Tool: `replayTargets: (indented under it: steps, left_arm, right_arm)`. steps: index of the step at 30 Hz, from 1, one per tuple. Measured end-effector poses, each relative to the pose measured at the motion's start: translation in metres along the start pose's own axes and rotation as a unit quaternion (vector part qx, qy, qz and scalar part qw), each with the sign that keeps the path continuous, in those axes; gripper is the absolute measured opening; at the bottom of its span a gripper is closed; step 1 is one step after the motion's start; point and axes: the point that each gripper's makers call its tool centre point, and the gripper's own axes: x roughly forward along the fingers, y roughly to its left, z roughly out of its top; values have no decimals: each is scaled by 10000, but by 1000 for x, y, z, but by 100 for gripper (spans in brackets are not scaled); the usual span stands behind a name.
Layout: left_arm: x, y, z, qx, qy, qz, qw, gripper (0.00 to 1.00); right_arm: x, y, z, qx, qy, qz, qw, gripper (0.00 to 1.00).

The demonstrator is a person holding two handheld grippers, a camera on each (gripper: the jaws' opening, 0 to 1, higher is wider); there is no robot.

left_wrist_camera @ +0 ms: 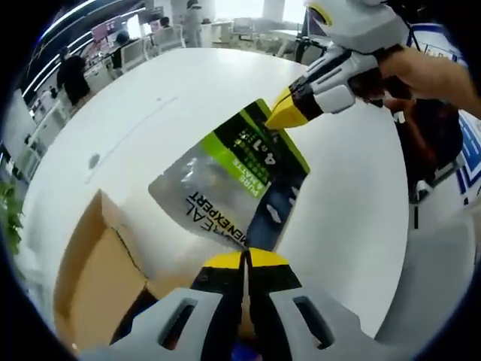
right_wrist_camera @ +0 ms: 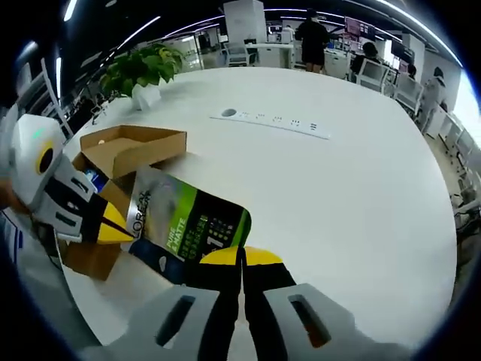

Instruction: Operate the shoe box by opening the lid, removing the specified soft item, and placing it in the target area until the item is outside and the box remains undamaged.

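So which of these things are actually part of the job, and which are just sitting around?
Part of the job: cardboard shoe box, lid open; green-and-silver pouch, pinched by left gripper and right gripper.

Just lying about: potted plant; power strip; white table.

left gripper (left_wrist_camera: 245, 258) jaws closed, right gripper (right_wrist_camera: 242, 256) jaws closed

An open office with desks (right_wrist_camera: 259, 51), chairs (right_wrist_camera: 374, 71), ceiling strip lights (right_wrist_camera: 139, 31) and a potted plant (right_wrist_camera: 141, 69).
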Motion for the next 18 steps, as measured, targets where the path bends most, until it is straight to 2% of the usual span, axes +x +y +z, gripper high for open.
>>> replayTargets:
  steps: [10, 18]
  left_arm:
    - [14, -3, -1, 518, 228, 99, 9983, 0]
    - [25, -1, -3, 995, 444, 212, 9938, 0]
  right_arm:
    - [12, -8, -3, 86, -63, -14, 9999, 0]
    - [20, -11, -9, 204, -62, -20, 9998, 0]
